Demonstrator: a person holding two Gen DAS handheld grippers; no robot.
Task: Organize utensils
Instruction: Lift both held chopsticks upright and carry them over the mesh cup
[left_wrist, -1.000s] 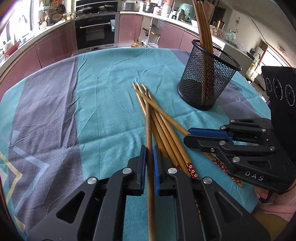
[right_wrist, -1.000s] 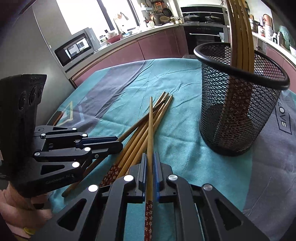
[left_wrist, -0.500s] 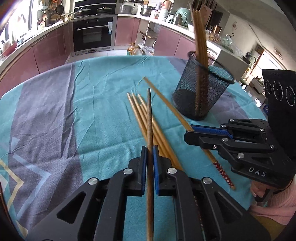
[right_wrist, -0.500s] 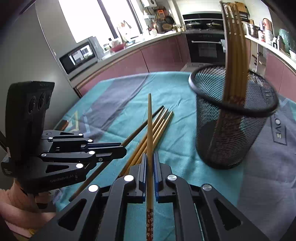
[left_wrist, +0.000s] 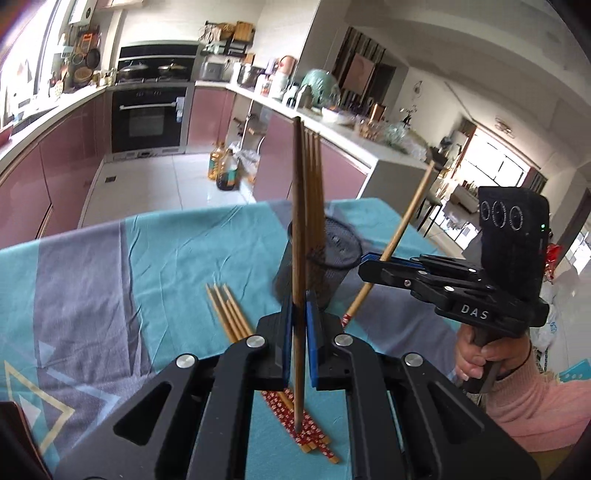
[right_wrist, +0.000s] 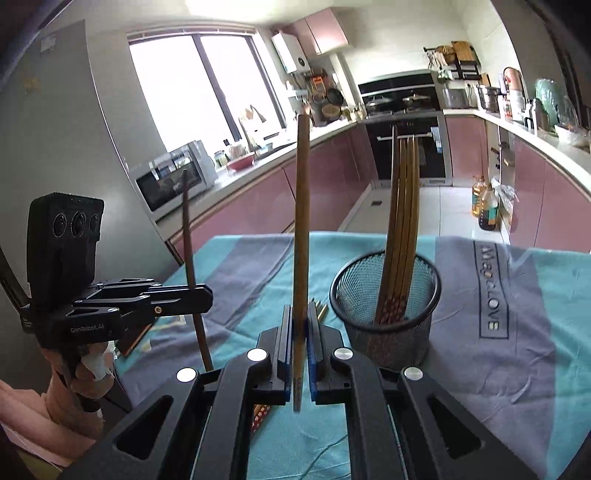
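Two chopsticks lifted off desk (right_wrist: 480, 369): left claw (left_wrist: 299, 332) clamped on dark chopstick (left_wrist: 298, 221), right claw (right_wrist: 300, 347) clamped on light chopstick (right_wrist: 302, 221), both near upright. Mesh holder (right_wrist: 384, 317) w/ more sticks just beyond. Loose chopsticks (left_wrist: 229, 314) lie on teal cloth.

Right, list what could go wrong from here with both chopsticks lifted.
1. The left gripper and right gripper each pinch one chopstick low on its length, so it may pivot or slip out.
2. The mesh holder already holds several chopsticks; the new ones may jam against them or nudge the light holder over.
3. The two grippers are close together above the holder and may collide.
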